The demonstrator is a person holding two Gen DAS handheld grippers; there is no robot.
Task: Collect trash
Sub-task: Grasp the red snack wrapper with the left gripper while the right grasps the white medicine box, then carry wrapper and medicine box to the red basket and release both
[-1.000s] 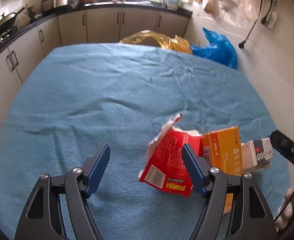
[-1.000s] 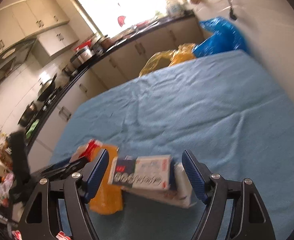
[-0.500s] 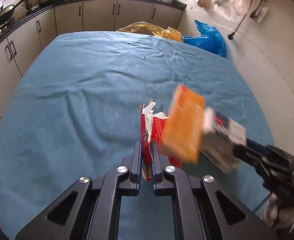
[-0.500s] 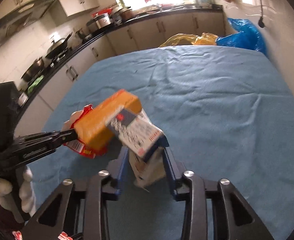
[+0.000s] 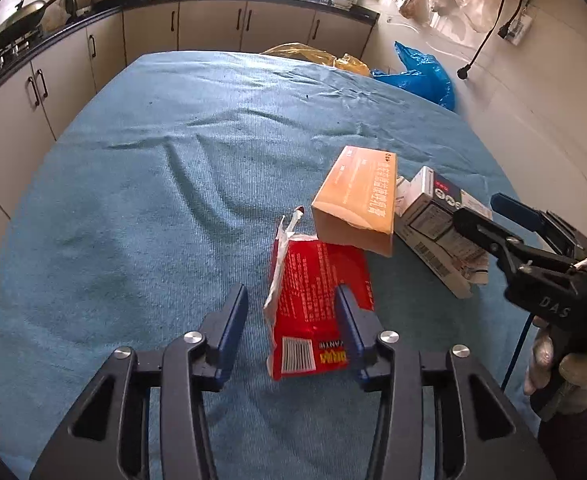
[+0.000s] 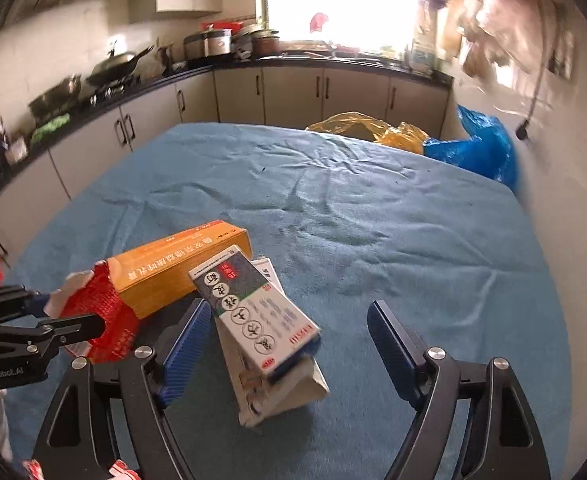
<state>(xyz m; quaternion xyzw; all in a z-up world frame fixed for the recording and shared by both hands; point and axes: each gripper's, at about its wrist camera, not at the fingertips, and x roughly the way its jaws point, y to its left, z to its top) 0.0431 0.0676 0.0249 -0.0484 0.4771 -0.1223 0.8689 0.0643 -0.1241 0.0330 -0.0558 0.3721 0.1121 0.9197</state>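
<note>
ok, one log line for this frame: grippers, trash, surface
left gripper: opening, red wrapper between jaws | right gripper: opening, white box between jaws | orange box: leaning on pile | blue cloth

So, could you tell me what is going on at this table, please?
A person holding a two-finger gripper in each hand is collecting trash on a blue cloth-covered table. The left gripper is opening around a torn red foil packet; the right gripper is opening around a white printed carton. An orange cardboard box lies between them.
</note>
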